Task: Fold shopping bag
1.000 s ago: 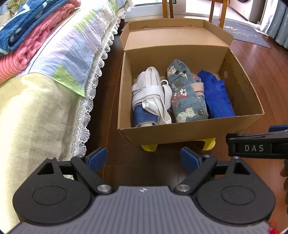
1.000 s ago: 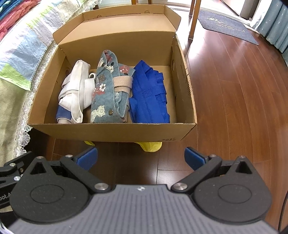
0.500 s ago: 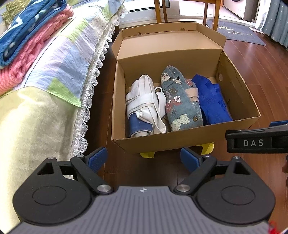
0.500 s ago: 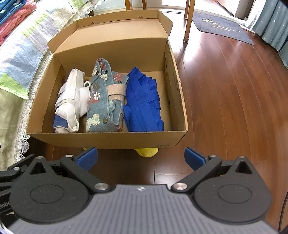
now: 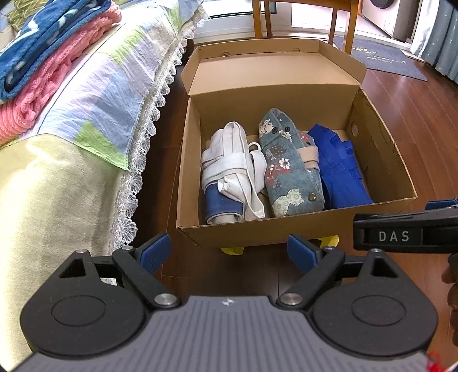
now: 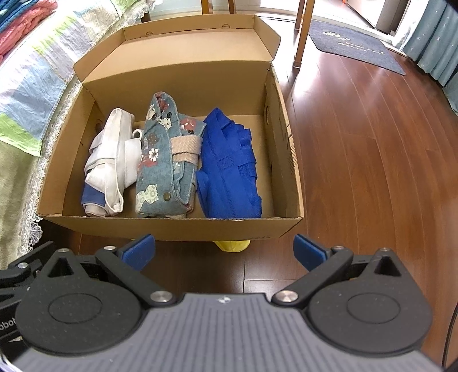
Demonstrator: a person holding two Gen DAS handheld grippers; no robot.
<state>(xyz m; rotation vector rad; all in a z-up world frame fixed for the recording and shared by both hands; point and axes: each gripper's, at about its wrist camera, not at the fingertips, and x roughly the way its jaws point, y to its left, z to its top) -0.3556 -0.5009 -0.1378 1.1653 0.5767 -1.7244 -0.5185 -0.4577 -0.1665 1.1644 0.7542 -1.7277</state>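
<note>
Three folded bags lie side by side in an open cardboard box on the floor: a white bag at left, a floral denim bag in the middle, a blue bag at right. My left gripper is open above the floor in front of the box, nothing between its blue pads. My right gripper is likewise open and empty just before the box's front wall. Its black side shows at the right edge of the left wrist view.
A bed with a patchwork cover and lace edge lies left of the box, folded pink and blue blankets on it. Wooden chair legs stand behind the box. Something yellow sticks out under the box. Wooden floor stretches right, with a mat.
Both views have drawn back and up slightly, so the box sits a little farther off and more of its inside shows. Both grippers stay open and empty.
</note>
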